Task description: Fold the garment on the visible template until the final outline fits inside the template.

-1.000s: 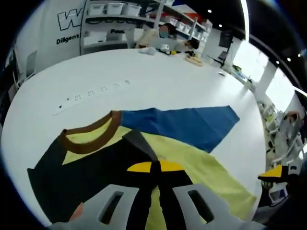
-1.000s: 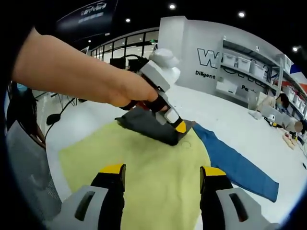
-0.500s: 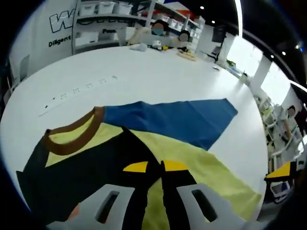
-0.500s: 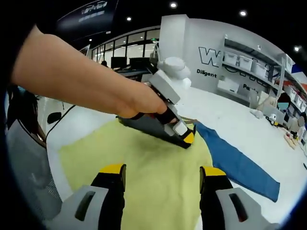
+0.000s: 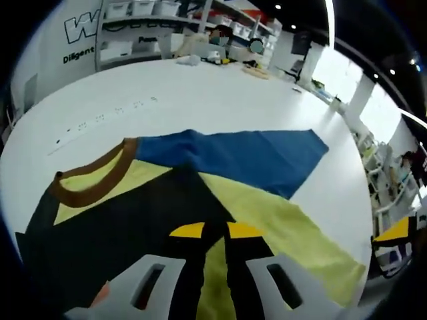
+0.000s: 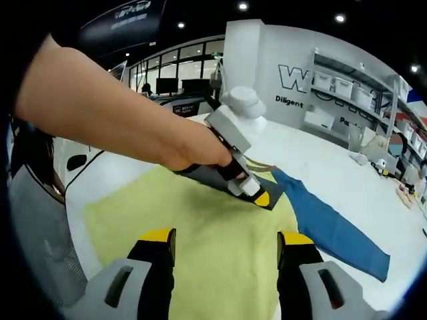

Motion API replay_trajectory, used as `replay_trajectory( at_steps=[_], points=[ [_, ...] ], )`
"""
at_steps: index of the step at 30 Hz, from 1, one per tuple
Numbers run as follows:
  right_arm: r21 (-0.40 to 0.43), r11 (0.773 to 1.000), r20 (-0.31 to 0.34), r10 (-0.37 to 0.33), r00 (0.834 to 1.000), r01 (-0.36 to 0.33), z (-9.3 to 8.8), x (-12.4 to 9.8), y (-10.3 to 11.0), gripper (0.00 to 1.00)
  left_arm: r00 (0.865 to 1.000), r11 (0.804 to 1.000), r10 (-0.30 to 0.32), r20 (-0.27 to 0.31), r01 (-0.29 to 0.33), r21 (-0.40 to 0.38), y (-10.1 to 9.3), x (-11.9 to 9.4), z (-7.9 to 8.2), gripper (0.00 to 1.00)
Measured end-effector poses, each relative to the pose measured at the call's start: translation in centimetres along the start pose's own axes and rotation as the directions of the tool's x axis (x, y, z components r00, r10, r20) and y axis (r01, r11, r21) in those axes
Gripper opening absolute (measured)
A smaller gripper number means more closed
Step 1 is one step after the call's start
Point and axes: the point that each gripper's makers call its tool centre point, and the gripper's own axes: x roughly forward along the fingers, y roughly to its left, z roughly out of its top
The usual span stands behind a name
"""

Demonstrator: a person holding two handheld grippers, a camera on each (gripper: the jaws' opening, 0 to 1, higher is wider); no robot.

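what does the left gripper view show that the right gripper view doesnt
Left gripper view: the brown collar of the garment and the black sleeve spread toward the camera, with the left gripper shut on its edge.

Right gripper view: the person's hand carrying the left gripper from outside, the right gripper open above the cloth, and the wide yellow body of the garment.

Both: the blue sleeve lying flat on the white table, yellow cloth, the black sleeve pinched by the left gripper, and shelves with bins at the back wall.

white table (image 5: 200,100); yellow, black and blue garment (image 5: 267,220) flat on it
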Motion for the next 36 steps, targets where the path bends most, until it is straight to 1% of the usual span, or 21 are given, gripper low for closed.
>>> replay_trajectory(
  at_steps=[3, 7, 11, 14, 19, 22, 24, 25, 27, 29, 33, 36],
  points=[
    [-0.001, 1.000, 0.001, 0.000, 1.000, 0.000, 0.0, 0.0, 0.0, 0.61, 1.000, 1.000, 0.002, 0.001, -0.002, -0.008, 0.0, -0.1, 0.0, 0.03],
    [-0.001, 1.000, 0.000, 0.000, 1.000, 0.000, 0.0, 0.0, 0.0, 0.61, 1.000, 1.000, -0.009, 0.003, 0.009, 0.000, -0.4, -0.7, 0.0, 0.06],
    [-0.007, 1.000, 0.000, 0.001, 1.000, -0.001, 0.0, 0.1, 0.1, 0.61, 0.999, 1.000, -0.010, 0.033, 0.011, -0.009, -0.1, -1.8, 0.5, 0.09],
    [-0.011, 1.000, 0.000, 0.004, 1.000, -0.004, 0.1, 0.1, 0.2, 0.61, 0.998, 1.000, -0.008, 0.070, 0.010, -0.016, 0.5, -3.1, 1.0, 0.11],
    [-0.017, 1.000, -0.003, 0.007, 1.000, -0.007, 0.1, 0.2, 0.4, 0.61, 0.994, 1.000, 0.006, 0.108, -0.004, -0.023, 1.4, -4.8, 1.3, 0.15],
    [-0.020, 1.000, -0.005, 0.008, 1.000, -0.008, 0.0, 0.2, 0.4, 0.61, 0.992, 0.999, 0.021, 0.126, -0.018, -0.028, 2.0, -5.9, 1.2, 0.19],
    [-0.022, 1.000, -0.005, 0.008, 1.000, -0.008, 0.0, 0.2, 0.4, 0.61, 0.990, 0.999, 0.033, 0.139, -0.031, -0.016, 2.3, -6.5, 1.2, 0.24],
    [-0.023, 1.000, -0.004, 0.008, 1.000, -0.008, 0.1, 0.2, 0.5, 0.61, 0.988, 0.999, 0.048, 0.150, -0.047, -0.006, 2.7, -6.9, 1.2, 0.27],
    [-0.026, 1.000, -0.006, 0.010, 1.000, -0.010, 0.1, 0.2, 0.6, 0.61, 0.987, 0.998, 0.058, 0.153, -0.057, -0.008, 2.9, -7.8, 0.9, 0.34],
    [-0.028, 1.000, -0.005, 0.011, 1.000, -0.011, 0.1, 0.2, 0.6, 0.61, 0.981, 0.997, 0.080, 0.178, -0.081, -0.003, 3.3, -8.7, 0.8, 0.43],
    [-0.033, 0.999, -0.007, 0.016, 1.000, -0.016, 0.1, 0.3, 0.8, 0.61, 0.974, 0.996, 0.092, 0.208, -0.091, -0.015, 3.3, -10.8, 0.0, 0.53],
    [-0.040, 0.999, -0.008, 0.020, 1.000, -0.020, 0.1, 0.3, 1.0, 0.61, 0.967, 0.994, 0.112, 0.229, -0.109, -0.024, 3.4, -12.1, -0.6, 0.61]
  ],
)
